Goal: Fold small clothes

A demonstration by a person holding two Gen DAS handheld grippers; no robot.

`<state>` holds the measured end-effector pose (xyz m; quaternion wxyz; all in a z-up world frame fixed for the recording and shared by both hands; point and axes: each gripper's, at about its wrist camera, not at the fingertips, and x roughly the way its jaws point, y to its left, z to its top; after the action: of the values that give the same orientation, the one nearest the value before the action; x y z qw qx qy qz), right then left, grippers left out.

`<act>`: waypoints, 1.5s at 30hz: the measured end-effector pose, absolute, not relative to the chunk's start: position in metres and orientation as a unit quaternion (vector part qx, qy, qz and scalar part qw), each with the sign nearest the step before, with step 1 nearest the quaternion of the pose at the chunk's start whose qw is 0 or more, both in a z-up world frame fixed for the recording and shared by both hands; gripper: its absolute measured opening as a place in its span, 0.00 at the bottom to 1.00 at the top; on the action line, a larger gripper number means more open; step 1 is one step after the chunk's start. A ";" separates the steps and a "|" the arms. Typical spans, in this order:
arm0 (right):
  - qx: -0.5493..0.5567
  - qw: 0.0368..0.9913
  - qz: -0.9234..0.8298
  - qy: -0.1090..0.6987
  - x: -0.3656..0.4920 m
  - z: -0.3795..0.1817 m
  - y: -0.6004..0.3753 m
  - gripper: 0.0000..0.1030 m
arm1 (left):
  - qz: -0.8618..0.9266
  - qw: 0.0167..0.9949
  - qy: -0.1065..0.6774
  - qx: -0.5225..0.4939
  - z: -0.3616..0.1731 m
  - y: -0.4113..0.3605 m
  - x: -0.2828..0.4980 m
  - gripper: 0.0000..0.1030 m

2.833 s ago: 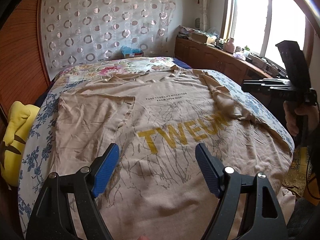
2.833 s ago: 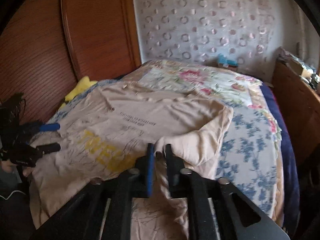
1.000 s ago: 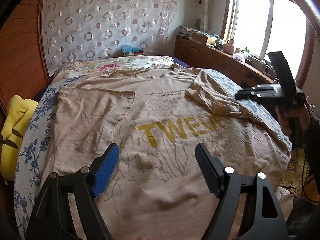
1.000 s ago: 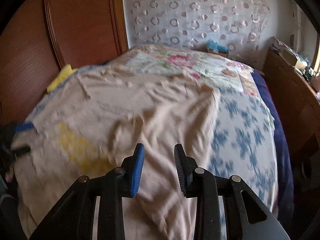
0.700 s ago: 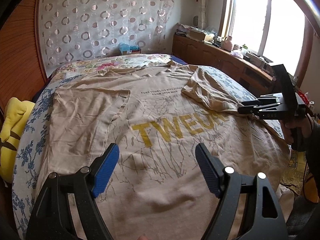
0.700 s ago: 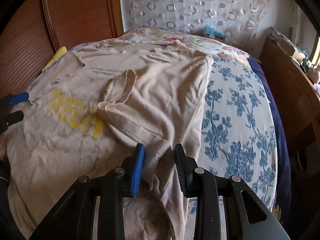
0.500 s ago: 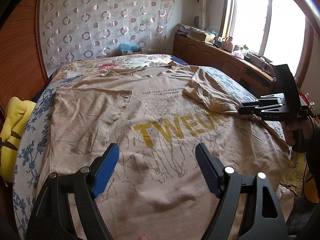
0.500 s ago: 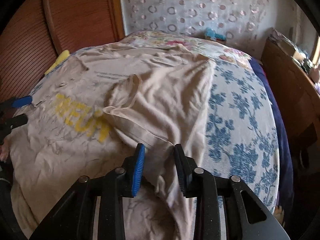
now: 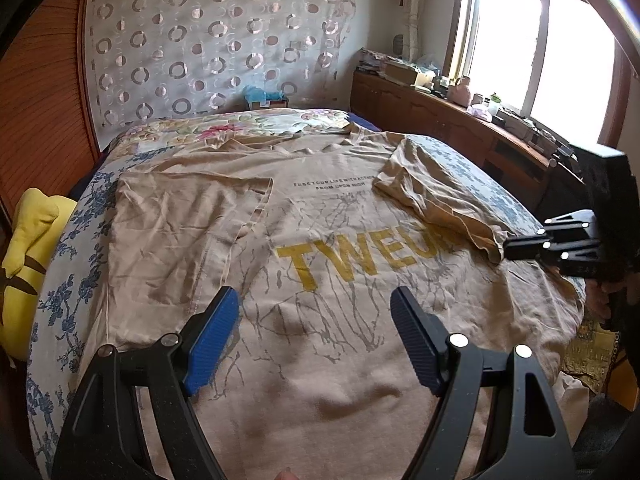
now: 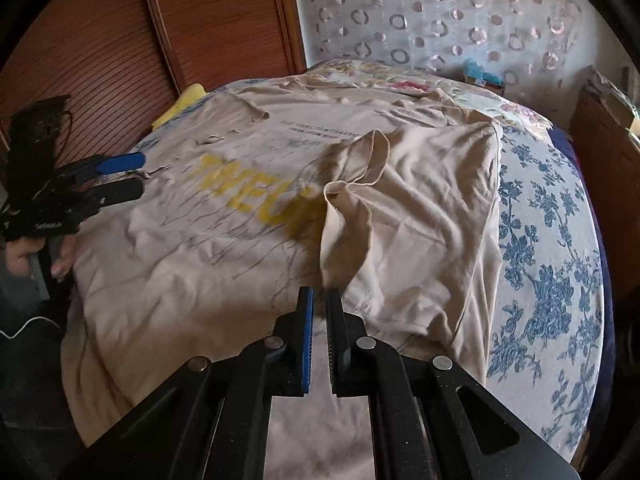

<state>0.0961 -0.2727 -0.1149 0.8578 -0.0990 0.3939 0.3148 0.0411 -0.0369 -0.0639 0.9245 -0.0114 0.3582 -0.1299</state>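
A beige T-shirt (image 9: 320, 280) with yellow letters lies spread face up on the bed; it also shows in the right wrist view (image 10: 224, 216). Its left sleeve side (image 9: 180, 232) is folded in flat. Its right sleeve side (image 10: 420, 216) is folded over in a loose, rumpled heap. My left gripper (image 9: 316, 336) is open and empty, above the shirt's lower part. My right gripper (image 10: 318, 312) has its jaws nearly together just short of the rumpled fold's edge, with no cloth seen between them. It also shows at the shirt's right edge in the left wrist view (image 9: 516, 246).
The bed has a blue floral cover (image 10: 552, 248). A yellow plush (image 9: 28, 248) lies at the bed's left edge by a wooden wardrobe (image 10: 120, 40). A wooden cabinet with clutter (image 9: 460, 120) runs under the window on the right.
My right gripper let go of the sleeve fold, which now lies rumpled on the shirt, then drew back and closed its jaws to a narrow gap. My left gripper stayed open and hardly moved.
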 end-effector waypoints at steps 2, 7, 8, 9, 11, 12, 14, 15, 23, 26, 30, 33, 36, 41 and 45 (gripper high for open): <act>-0.091 0.864 0.305 0.389 0.096 -0.109 -0.280 0.07 | -0.128 0.925 0.357 -0.012 -0.063 -0.035 0.041 0.77; -0.072 0.876 0.294 0.376 0.111 -0.094 -0.288 0.34 | -0.121 0.928 0.353 -0.013 -0.061 -0.030 0.041 0.77; -0.070 0.878 0.293 0.373 0.116 -0.092 -0.285 0.34 | -0.120 0.928 0.353 -0.014 -0.060 -0.029 0.042 0.77; -0.068 0.880 0.292 0.370 0.122 -0.091 -0.284 0.34 | -0.118 0.928 0.352 -0.014 -0.060 -0.027 0.042 0.77; -0.063 0.882 0.291 0.365 0.139 -0.090 -0.277 0.34 | -0.115 0.929 0.352 -0.013 -0.059 -0.024 0.043 0.77; -0.061 0.882 0.292 0.366 0.148 -0.091 -0.273 0.34 | -0.114 0.929 0.352 -0.012 -0.059 -0.023 0.044 0.77; -0.062 0.882 0.290 0.367 0.166 -0.094 -0.263 0.34 | -0.111 0.929 0.352 -0.012 -0.058 -0.018 0.045 0.77; -0.063 0.880 0.289 0.371 0.175 -0.096 -0.257 0.34 | -0.109 0.929 0.353 -0.012 -0.058 -0.016 0.047 0.77; -0.085 0.868 0.271 0.408 0.228 -0.119 -0.221 0.30 | -0.089 0.931 0.355 -0.011 -0.058 0.002 0.049 0.77; -0.092 0.859 0.296 0.407 0.229 -0.118 -0.203 0.23 | -0.084 0.930 0.357 -0.012 -0.059 0.006 0.049 0.77; -0.085 0.836 0.357 0.407 0.228 -0.112 -0.177 0.22 | -0.081 0.930 0.357 -0.011 -0.059 0.010 0.051 0.77; -0.086 0.835 0.376 0.392 0.222 -0.102 -0.164 0.22 | -0.079 0.931 0.356 -0.010 -0.056 0.013 0.053 0.77; -0.083 0.843 0.368 0.383 0.222 -0.094 -0.165 0.24 | -0.077 0.932 0.354 -0.007 -0.054 0.017 0.056 0.77; -0.090 0.869 0.318 0.368 0.216 -0.094 -0.197 0.32 | -0.072 0.931 0.358 -0.003 -0.052 0.028 0.070 0.77; -0.091 0.883 0.265 0.376 0.225 -0.103 -0.233 0.41 | -0.062 0.931 0.360 -0.003 -0.051 0.042 0.083 0.77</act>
<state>0.2252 -0.2335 -0.1030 0.8833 -0.0905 0.3762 0.2647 0.0830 0.0419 -0.0511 0.9308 -0.0035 0.3603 -0.0622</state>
